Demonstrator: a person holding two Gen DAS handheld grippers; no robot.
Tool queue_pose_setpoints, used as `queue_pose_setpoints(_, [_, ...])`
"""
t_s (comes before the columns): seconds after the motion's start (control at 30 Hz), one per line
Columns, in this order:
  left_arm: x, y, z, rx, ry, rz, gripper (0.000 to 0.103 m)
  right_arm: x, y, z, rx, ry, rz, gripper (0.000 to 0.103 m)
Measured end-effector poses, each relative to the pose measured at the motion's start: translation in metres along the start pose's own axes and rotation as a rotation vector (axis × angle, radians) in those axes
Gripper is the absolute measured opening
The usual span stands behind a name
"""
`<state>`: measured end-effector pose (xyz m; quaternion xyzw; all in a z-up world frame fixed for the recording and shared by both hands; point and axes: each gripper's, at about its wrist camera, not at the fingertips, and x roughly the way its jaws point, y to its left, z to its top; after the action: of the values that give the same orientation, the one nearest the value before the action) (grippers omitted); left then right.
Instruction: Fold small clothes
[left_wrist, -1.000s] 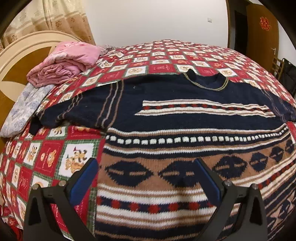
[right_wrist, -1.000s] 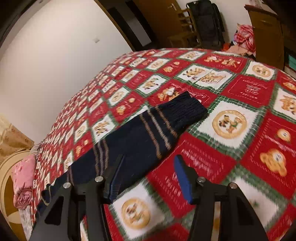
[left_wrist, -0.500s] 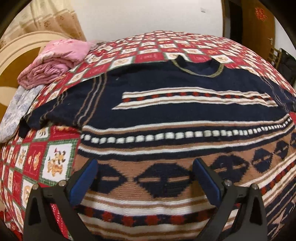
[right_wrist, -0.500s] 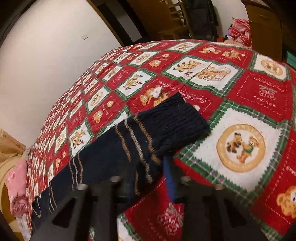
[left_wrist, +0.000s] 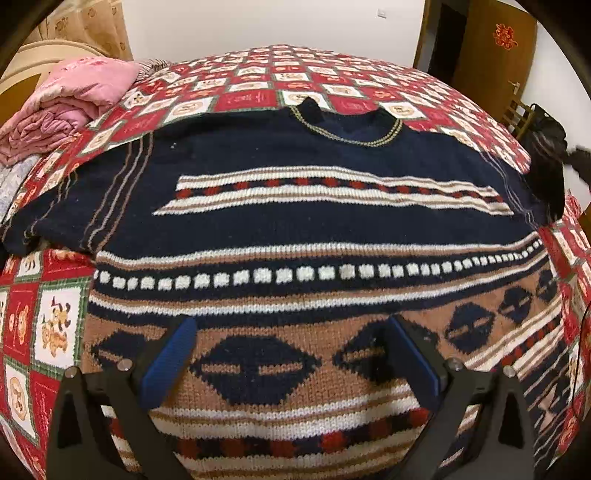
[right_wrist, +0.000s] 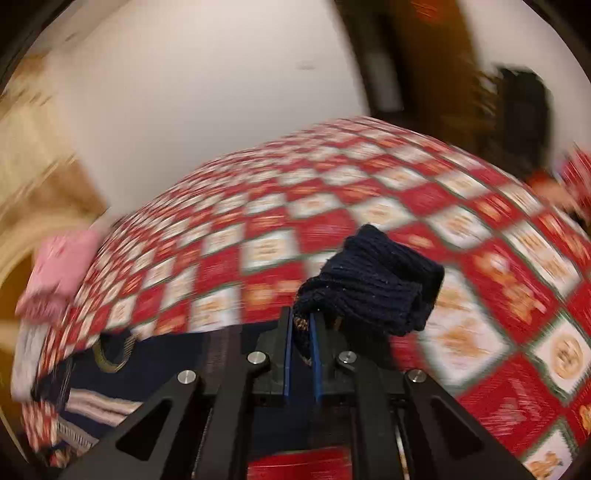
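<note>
Sweater (left_wrist: 314, 229), knitted, navy with white, tan and red pattern bands — spread flat, neckline away from the camera, on a bed with a red-and-white checked quilt (left_wrist: 258, 96); its right sleeve cuff (right_wrist: 373, 291) is raised off the quilt, bunched, pinched between the closed fingers of the right gripper (right_wrist: 301, 354). Left gripper (left_wrist: 291, 354) over the sweater's lower patterned band, jaws wide apart, blue pads (left_wrist: 168, 363) holding nothing; contact with the knit cannot be told. Folded pink bedding (left_wrist: 70, 103) at the quilt's far left corner — right-wrist view heavily motion-blurred
</note>
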<state>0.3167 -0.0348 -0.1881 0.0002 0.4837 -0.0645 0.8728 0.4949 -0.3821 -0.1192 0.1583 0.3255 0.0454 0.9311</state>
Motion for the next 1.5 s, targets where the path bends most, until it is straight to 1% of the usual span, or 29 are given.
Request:
queue_pose_setpoints(0.03, [-0.001, 0.0, -0.002, -0.002, 0.004, -0.029, 0.103, 0.002, 0.025, -0.002, -0.046, 0.004, 0.017, 0.009])
queue_pose_setpoints(0.1, [-0.003, 0.001, -0.004, -0.012, 0.005, -0.032, 0.103, 0.011, 0.069, -0.01, -0.109, 0.023, 0.078, 0.009])
queue_pose_setpoints(0.13, [-0.005, 0.002, -0.005, -0.022, 0.001, -0.051, 0.103, 0.015, 0.087, -0.015, -0.142, 0.034, 0.096, 0.009])
queue_pose_setpoints(0.2, [-0.008, 0.004, -0.006, -0.041, -0.005, -0.069, 0.103, 0.031, 0.131, -0.034, -0.234, 0.071, 0.119, 0.009])
queue_pose_setpoints(0.3, [-0.011, 0.002, -0.002, -0.041, -0.013, -0.046, 0.103, 0.056, 0.163, -0.064, -0.279, 0.14, 0.149, 0.009])
queue_pose_setpoints(0.33, [-0.011, 0.001, 0.0, -0.035, -0.015, -0.021, 0.103, 0.065, 0.168, -0.076, -0.287, 0.18, 0.174, 0.009])
queue_pose_setpoints(0.4, [-0.011, -0.004, 0.005, -0.011, -0.013, -0.032, 0.103, 0.079, 0.173, -0.098, -0.277, 0.24, 0.24, 0.01])
queue_pose_setpoints(0.47, [-0.01, -0.01, 0.008, 0.003, -0.01, -0.039, 0.103, 0.081, 0.173, -0.111, -0.295, 0.271, 0.275, 0.01])
queue_pose_setpoints(0.53, [-0.007, -0.016, 0.013, 0.008, -0.003, -0.075, 0.103, 0.071, 0.17, -0.123, -0.3, 0.265, 0.343, 0.011])
queue_pose_setpoints(0.63, [-0.001, -0.034, 0.027, 0.009, 0.005, -0.092, 0.102, 0.05, 0.155, -0.127, -0.244, 0.199, 0.436, 0.012])
queue_pose_setpoints(0.67, [0.001, -0.042, 0.034, 0.012, 0.002, -0.091, 0.102, 0.045, 0.147, -0.125, -0.217, 0.176, 0.469, 0.015])
queue_pose_setpoints(0.7, [0.002, -0.049, 0.04, 0.012, -0.003, -0.093, 0.102, 0.039, 0.138, -0.123, -0.183, 0.146, 0.497, 0.037])
queue_pose_setpoints(0.73, [0.004, -0.056, 0.049, 0.016, -0.005, -0.105, 0.102, 0.034, 0.126, -0.122, -0.144, 0.11, 0.519, 0.07])
queue_pose_setpoints(0.77, [0.009, -0.066, 0.06, 0.019, 0.004, -0.117, 0.101, 0.031, 0.117, -0.119, -0.108, 0.083, 0.541, 0.079])
queue_pose_setpoints(0.8, [0.016, -0.076, 0.072, 0.012, 0.014, -0.123, 0.099, 0.026, 0.102, -0.119, -0.041, 0.034, 0.582, 0.081])
queue_pose_setpoints(0.83, [0.02, -0.082, 0.08, 0.003, 0.015, -0.136, 0.092, 0.025, 0.096, -0.116, -0.013, 0.016, 0.602, 0.081])
queue_pose_setpoints(0.9, [0.035, -0.103, 0.106, -0.023, 0.035, -0.17, 0.087, 0.026, 0.075, -0.117, 0.072, -0.031, 0.641, 0.081])
queue_pose_setpoints(0.93, [0.039, -0.11, 0.113, -0.029, 0.034, -0.181, 0.08, 0.029, 0.068, -0.118, 0.1, -0.055, 0.652, 0.081])
queue_pose_setpoints(0.97, [0.046, -0.121, 0.124, -0.029, 0.026, -0.193, 0.077, 0.039, 0.064, -0.116, 0.131, -0.024, 0.635, 0.081])
queue_pose_setpoints(1.0, [0.053, -0.13, 0.132, -0.018, 0.026, -0.178, 0.077, 0.046, 0.061, -0.114, 0.17, 0.005, 0.638, 0.081])
queue_pose_setpoints(1.03, [0.062, -0.139, 0.14, -0.018, 0.041, -0.163, 0.075, 0.046, 0.058, -0.113, 0.189, -0.013, 0.647, 0.081])
queue_pose_setpoints(1.07, [0.071, -0.147, 0.147, -0.028, 0.051, -0.179, 0.072, 0.043, 0.056, -0.113, 0.198, -0.05, 0.635, 0.081])
queue_pose_setpoints(1.1, [0.077, -0.154, 0.151, -0.025, 0.051, -0.192, 0.068, 0.041, 0.055, -0.113, 0.198, -0.068, 0.621, 0.081])
queue_pose_setpoints(1.17, [0.093, -0.173, 0.158, 0.029, 0.066, -0.162, 0.046, 0.04, 0.054, -0.113, 0.213, -0.096, 0.628, 0.081])
queue_pose_setpoints(1.2, [0.101, -0.18, 0.159, 0.054, 0.081, -0.128, 0.043, 0.04, 0.055, -0.113, 0.214, -0.104, 0.619, 0.081])
queue_pose_setpoints(1.23, [0.112, -0.183, 0.161, 0.046, 0.105, -0.112, 0.04, 0.041, 0.057, -0.114, 0.21, -0.106, 0.607, 0.081])
queue_pose_setpoints(1.3, [0.119, -0.183, 0.163, 0.02, 0.098, -0.114, 0.039, 0.04, 0.058, -0.115, 0.207, -0.108, 0.609, 0.081])
queue_pose_setpoints(1.43, [0.112, -0.182, 0.163, 0.008, 0.073, -0.089, 0.039, 0.038, 0.047, -0.117, 0.228, -0.105, 0.611, 0.081])
queue_pose_setpoints(1.5, [0.106, -0.178, 0.165, -0.016, 0.026, -0.117, 0.038, 0.037, 0.038, -0.117, 0.256, -0.105, 0.613, 0.081])
